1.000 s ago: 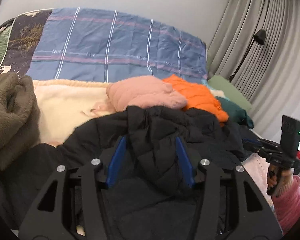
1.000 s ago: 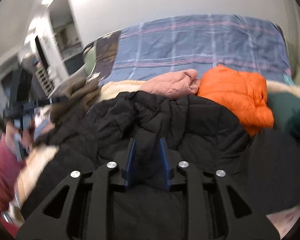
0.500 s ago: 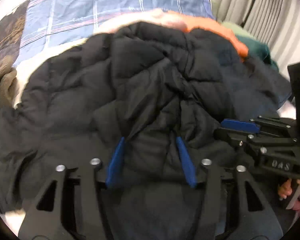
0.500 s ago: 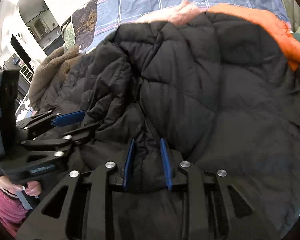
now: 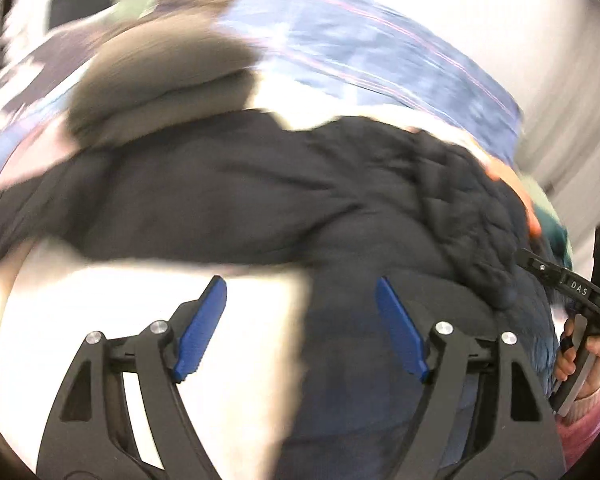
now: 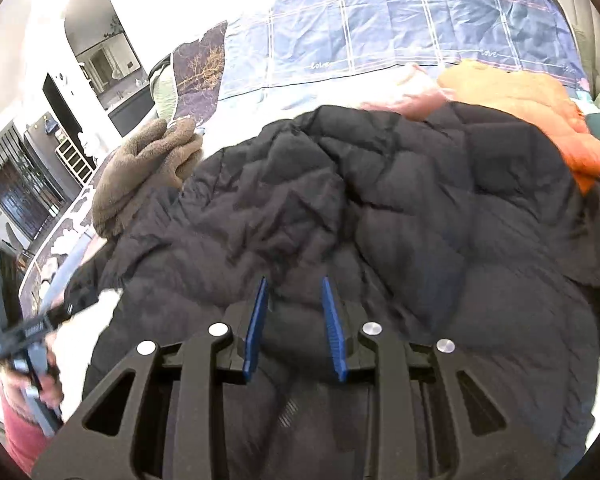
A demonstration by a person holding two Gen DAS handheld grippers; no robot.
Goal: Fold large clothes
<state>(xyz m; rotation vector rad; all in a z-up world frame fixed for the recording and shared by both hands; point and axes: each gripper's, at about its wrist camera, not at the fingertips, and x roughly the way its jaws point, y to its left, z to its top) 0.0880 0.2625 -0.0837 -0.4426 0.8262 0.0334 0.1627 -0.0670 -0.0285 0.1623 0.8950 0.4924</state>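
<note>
**Inspector:** Left side first. State of the left gripper [image 5: 300, 320]?

**Assistant:** Its blue fingers [image 5: 202, 330] stand wide apart and the jaws are opening. Nothing is pinched; a pale bed cover [image 5: 100, 320] and the black jacket's edge lie beyond them. That view is motion-blurred.

**Inspector:** Location of the black puffer jacket [image 6: 380, 220]?

**Assistant:** Spread in a rumpled heap across the bed, filling the middle of both views. A brown fleece garment [image 6: 140, 168] lies at its left edge, touching it. Behind it are a pink garment [image 6: 412, 96] and an orange jacket [image 6: 540, 112], with a blue checked duvet [image 6: 420, 20] further back.

**Inspector:** Right gripper [image 6: 294, 328]?

**Assistant:** Fingers [image 6: 334, 332] narrowly spaced, with a fold of the black jacket gripped between them, low on the near side of the garment.

**Inspector:** The hands?

**Assistant:** The left hand [image 6: 40, 380] shows at the far left of the right view; the right hand [image 5: 580, 356], in a pink sleeve, at the right edge of the left view.
</note>
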